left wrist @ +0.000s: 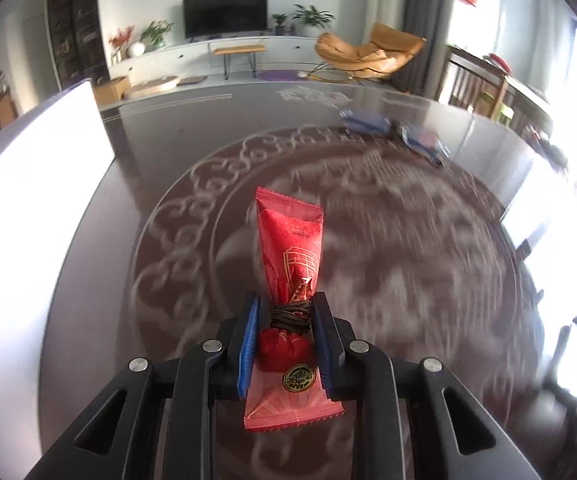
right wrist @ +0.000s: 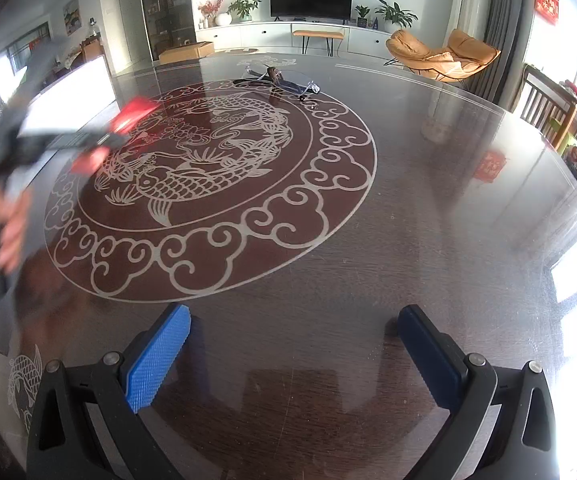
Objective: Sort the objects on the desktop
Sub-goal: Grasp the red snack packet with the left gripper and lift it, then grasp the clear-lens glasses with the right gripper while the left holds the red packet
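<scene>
Left wrist view first: the left claw (left wrist: 285, 312) is clamped tight on a red packet (left wrist: 290, 248), its blue pads (left wrist: 249, 344) pinching the packet's waist, right where a dark cord (left wrist: 291, 314) is wound around it. The jaws stand narrow, with only that cinched middle between them. The packet's long end sticks out ahead of the fingertips, and its short end, with a round gold seal, fans back toward the camera. Below it the table (left wrist: 160, 148) is streaked with blur, its pale cloud-pattern ring smeared. At the far right of the table lie some blue-tinted clear things (left wrist: 392, 128), too blurred to name. A bright white panel (left wrist: 40, 168) stands at the left edge.

Over to the right wrist view: the right claw (right wrist: 294, 320) hangs wide open over the near part of the table (right wrist: 448, 200), nothing between its blue pads (right wrist: 156, 360), nothing touched. The table's fish-and-cloud medallion (right wrist: 208, 168) is sharp here. Far across it rests a clear plastic piece (right wrist: 284, 78) with something small and dark on it. At the left, blurred, a hand (right wrist: 8, 224) grips the handle of the left claw (right wrist: 108, 136), and the red packet (right wrist: 128, 120) shows as a red smear at its tip, up off the table over the medallion's left rim.
</scene>
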The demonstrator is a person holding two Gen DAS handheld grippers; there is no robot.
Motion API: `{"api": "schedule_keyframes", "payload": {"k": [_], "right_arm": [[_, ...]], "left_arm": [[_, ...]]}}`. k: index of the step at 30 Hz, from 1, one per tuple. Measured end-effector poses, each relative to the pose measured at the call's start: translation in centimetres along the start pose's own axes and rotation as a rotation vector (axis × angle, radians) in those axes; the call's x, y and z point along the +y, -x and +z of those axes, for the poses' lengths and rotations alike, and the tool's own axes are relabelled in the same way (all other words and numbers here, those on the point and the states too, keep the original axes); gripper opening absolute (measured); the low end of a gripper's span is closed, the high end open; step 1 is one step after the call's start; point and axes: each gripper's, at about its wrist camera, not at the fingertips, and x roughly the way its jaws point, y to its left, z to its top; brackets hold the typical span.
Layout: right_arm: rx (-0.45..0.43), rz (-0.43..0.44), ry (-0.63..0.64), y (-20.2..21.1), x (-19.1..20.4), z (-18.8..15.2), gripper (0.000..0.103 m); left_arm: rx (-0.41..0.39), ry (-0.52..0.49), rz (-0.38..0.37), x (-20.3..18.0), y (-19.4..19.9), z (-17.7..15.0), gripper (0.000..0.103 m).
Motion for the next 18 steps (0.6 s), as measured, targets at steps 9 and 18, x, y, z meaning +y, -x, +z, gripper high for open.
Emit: {"api": "schedule_keyframes", "payload": {"k": [9,18], "right_arm": [[0.000,0.000,0.000,0.0,0.0,0.0,0.103],[-0.058,0.036,0.149,-2.7,-1.8,6.4,0.103]], "left_arm": [[0.049,0.013,0.028,0.2,0.0,-1.3,0.101],[0.057,-0.002,0.020,-0.1,0.1,-1.5,0.103]]}}
